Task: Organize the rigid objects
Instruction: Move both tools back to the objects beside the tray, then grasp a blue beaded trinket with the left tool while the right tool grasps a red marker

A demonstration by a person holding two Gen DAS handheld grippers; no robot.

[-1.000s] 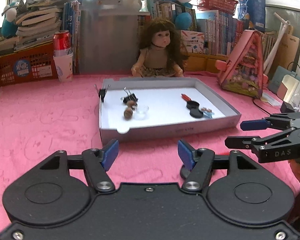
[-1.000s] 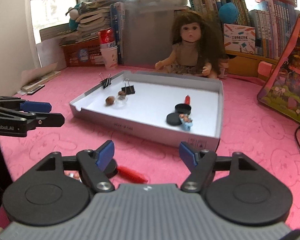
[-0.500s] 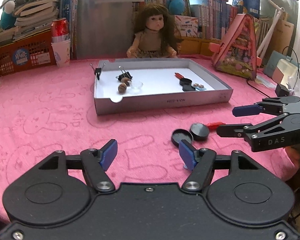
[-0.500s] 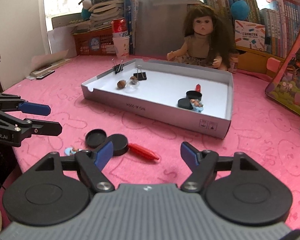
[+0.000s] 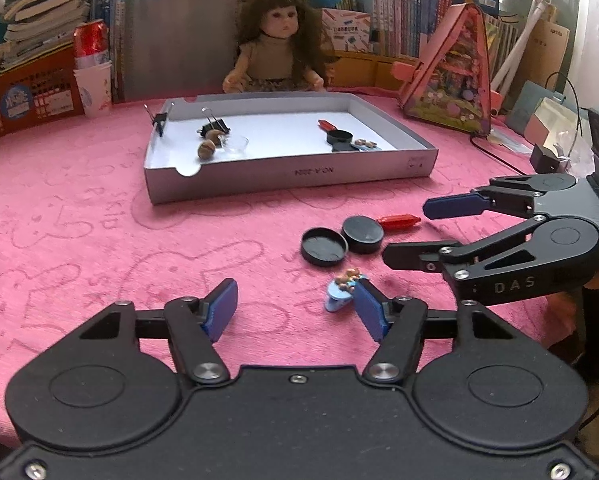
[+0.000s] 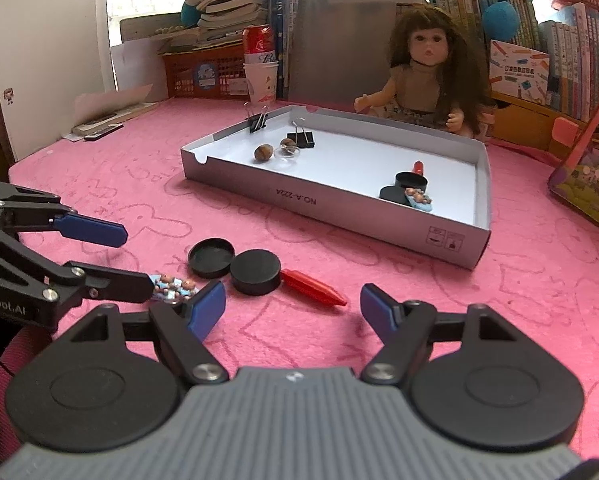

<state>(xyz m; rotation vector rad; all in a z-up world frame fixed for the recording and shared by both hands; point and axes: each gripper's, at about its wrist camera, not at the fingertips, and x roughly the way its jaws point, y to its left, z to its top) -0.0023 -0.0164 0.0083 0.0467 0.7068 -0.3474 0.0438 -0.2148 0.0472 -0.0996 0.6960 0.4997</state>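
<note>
approach is the step in hand: both tools hang low over the pink embossed cloth of the table (image 5: 79, 216), near four loose things in front of the shallow grey cardboard tray with a white floor (image 5: 291, 172).

the left tool (image 5: 295, 312) has its blue pads parted to a middling gap that has just been narrowing, and nothing lies between them; the small pale-blue hair clip topped with brown bear figures (image 5: 345, 286) sits just beside its right pad. the right tool (image 6: 293, 312) stands wide and bare, and the red tapered plastic pen-like piece (image 6: 313, 288) lies just ahead of its gap, one end touching the flat black round cap lying closed side up (image 6: 255, 270). a second black round cap lying hollow side up (image 6: 211, 257) sits just beside that one.

inside the tray a matching set already rests near the right wall, with black binder clips, brown nuts and a clear dish toward the left, so the likely aim is to join like with like.

to do it well, shift the left tool sideways until the clip is centred, then lower both pads to the cloth before closing. the clip is thin and may skid on the nap. the right tool should turn so its pads cross the red piece's short width, and keep off the cap.
</note>
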